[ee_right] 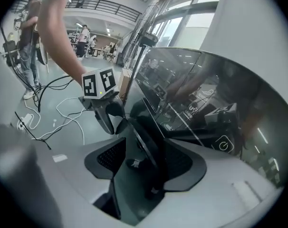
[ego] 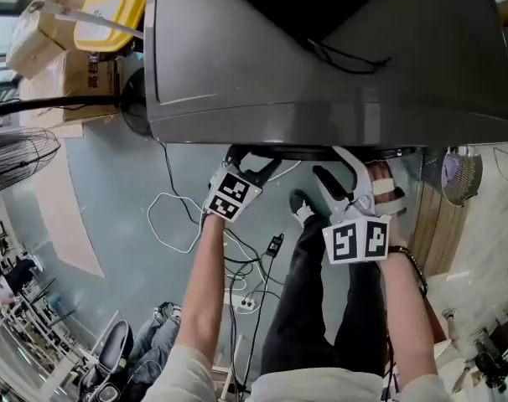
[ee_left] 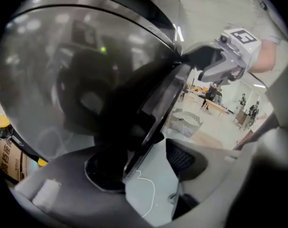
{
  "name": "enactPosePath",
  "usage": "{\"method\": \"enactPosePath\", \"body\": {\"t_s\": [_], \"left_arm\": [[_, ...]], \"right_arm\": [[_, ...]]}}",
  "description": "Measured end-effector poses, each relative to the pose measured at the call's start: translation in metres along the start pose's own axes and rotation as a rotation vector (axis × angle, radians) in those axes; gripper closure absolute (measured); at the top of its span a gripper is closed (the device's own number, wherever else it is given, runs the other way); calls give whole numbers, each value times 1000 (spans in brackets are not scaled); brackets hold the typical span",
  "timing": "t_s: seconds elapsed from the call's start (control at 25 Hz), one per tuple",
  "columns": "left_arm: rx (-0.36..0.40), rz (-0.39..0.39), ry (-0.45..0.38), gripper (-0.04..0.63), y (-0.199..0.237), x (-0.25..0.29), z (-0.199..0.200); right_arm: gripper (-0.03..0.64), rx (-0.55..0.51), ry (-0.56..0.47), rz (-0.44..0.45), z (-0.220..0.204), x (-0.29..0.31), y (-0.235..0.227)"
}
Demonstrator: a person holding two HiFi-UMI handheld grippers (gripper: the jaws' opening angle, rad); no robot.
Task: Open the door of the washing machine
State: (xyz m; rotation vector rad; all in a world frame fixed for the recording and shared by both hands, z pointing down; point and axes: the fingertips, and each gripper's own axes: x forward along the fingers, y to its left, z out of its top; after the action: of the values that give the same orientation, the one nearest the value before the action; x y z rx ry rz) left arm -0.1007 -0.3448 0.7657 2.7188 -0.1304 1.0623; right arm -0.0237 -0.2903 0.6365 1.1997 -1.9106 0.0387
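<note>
Seen from above, the dark grey washing machine (ego: 321, 57) fills the top of the head view. Both grippers reach under its front edge: my left gripper (ego: 247, 164) on the left, my right gripper (ego: 348, 178) beside it. In the left gripper view the round glass door (ee_left: 77, 80) looms close, and its dark rim (ee_left: 156, 108) runs down between the open left gripper (ee_left: 144, 167) pads. In the right gripper view the door (ee_right: 182, 94) is on the right. Its thin edge (ee_right: 146, 144) stands between the spread pads of the right gripper (ee_right: 144, 163), with gaps on both sides.
White and black cables (ego: 174, 220) and a power strip (ego: 246, 304) lie on the grey floor below the machine. Cardboard boxes (ego: 78, 74) and a fan (ego: 19, 153) stand to the left. The person's legs (ego: 308, 291) are right under the grippers.
</note>
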Motion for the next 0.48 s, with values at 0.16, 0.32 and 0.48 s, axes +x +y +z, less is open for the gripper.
{"method": "enactPosePath", "body": {"t_s": [0.16,0.32,0.48], "left_arm": [[-69,12,-37,295,1,-1,-7],[-75,12,-35,295,3,-3,-12],[-89,28,-37,295,1,-9,-18]], "right_arm": [[385,28,22,7,2,-1,-1],[385,50,58,16,4,2,2],[385,63,65,20,9,2,9]]}}
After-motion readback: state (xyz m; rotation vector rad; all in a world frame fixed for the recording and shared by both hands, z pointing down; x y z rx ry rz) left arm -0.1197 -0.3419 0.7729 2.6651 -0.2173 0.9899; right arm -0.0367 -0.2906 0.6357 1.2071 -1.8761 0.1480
